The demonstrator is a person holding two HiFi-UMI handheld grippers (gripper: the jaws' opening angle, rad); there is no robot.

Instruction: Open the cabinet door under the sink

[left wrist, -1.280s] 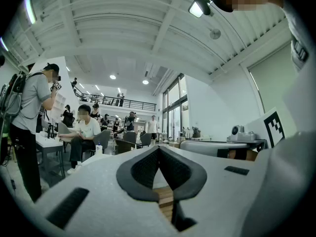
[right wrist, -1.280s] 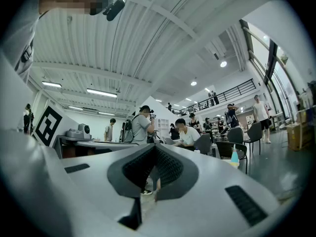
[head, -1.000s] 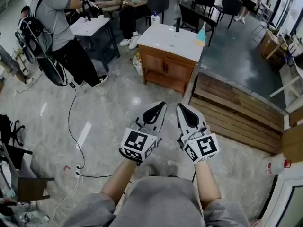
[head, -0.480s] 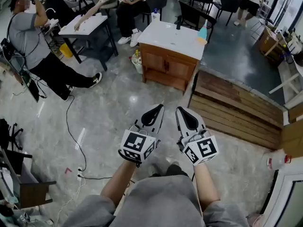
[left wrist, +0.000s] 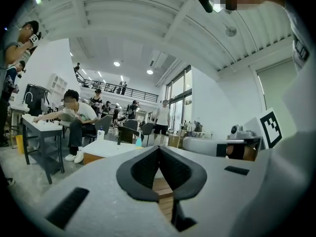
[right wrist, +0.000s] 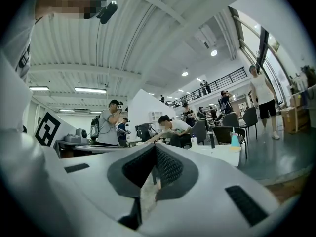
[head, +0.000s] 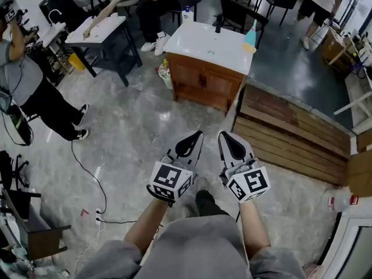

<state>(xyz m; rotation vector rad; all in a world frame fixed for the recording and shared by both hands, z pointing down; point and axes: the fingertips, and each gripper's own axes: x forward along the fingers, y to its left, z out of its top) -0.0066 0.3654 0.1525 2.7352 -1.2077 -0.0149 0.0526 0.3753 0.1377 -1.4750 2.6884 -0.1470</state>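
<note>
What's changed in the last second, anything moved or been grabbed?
The wearer seems to be stepping toward the sink cabinet: a dark shoe shows further forward below the grippers. The bystander in grey has shifted to the picture's left edge. Nothing grabbed: left gripper and right gripper stay shut and empty, cabinet doors closed.

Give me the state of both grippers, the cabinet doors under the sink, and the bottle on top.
Left gripper: shut, empty, well short of the cabinet.
Right gripper: shut, empty, beside the left one.
Cabinet doors: both closed.
Teal bottle: upright at a corner of the sink top.
</note>
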